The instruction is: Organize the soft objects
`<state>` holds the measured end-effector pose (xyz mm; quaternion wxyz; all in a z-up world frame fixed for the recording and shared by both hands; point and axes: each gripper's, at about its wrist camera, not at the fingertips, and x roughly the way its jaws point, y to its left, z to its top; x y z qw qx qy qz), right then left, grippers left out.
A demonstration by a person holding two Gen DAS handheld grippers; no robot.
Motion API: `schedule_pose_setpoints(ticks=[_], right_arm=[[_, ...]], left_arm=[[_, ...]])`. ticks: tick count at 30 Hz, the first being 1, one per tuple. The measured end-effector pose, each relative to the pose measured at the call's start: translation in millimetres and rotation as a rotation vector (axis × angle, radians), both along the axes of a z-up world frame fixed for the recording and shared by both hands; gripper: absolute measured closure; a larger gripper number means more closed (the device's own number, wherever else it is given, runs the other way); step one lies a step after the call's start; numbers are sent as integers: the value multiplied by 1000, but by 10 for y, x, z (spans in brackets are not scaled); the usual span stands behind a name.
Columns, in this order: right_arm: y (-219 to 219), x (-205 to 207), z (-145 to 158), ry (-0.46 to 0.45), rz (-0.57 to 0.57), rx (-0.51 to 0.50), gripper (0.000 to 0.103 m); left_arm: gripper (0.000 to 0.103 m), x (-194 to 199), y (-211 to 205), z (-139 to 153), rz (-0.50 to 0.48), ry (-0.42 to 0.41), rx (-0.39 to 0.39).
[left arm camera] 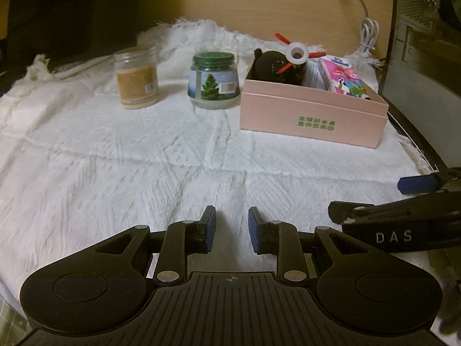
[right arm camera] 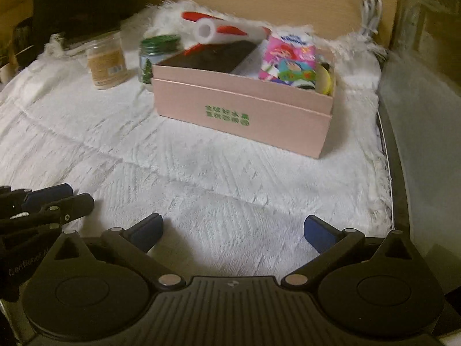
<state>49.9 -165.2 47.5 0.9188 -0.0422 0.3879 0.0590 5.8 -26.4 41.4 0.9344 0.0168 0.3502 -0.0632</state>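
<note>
A pink cardboard box (left arm camera: pixel 312 115) (right arm camera: pixel 242 115) stands on the white cloth at the right. In it lie a black soft toy (left arm camera: pixel 273 66) (right arm camera: pixel 213 57), a white ring toy with red spokes (left arm camera: pixel 296 53) (right arm camera: pixel 207 30), a colourful tissue pack (left arm camera: pixel 345 79) (right arm camera: pixel 288 59) and a yellow round thing (right arm camera: pixel 324 79). My left gripper (left arm camera: pixel 232 227) is low over the cloth, jaws a small gap apart, empty. My right gripper (right arm camera: pixel 233 230) is wide open and empty, near the cloth's front; it shows at the right of the left wrist view (left arm camera: pixel 403 199).
A beige-labelled jar (left arm camera: pixel 137 77) (right arm camera: pixel 108 63) and a green-lidded jar (left arm camera: pixel 214 80) (right arm camera: pixel 155 57) stand left of the box. A white cable (left arm camera: pixel 368 34) hangs at the back. A grey appliance (left arm camera: pixel 426 57) borders the right. The white cloth (left arm camera: pixel 144 158) covers the table.
</note>
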Motion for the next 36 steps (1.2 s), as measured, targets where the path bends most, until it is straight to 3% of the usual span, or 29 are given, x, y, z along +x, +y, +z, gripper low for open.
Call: schedule_pose_setpoints(ticks=[6, 36], right_arm=[[-32, -98, -61, -81, 28, 21, 0], [-59, -90, -52, -77, 36, 31, 0]], left_arm=[[76, -30, -40, -9, 43, -18, 8], [76, -78, -53, 4, 56, -14, 9]])
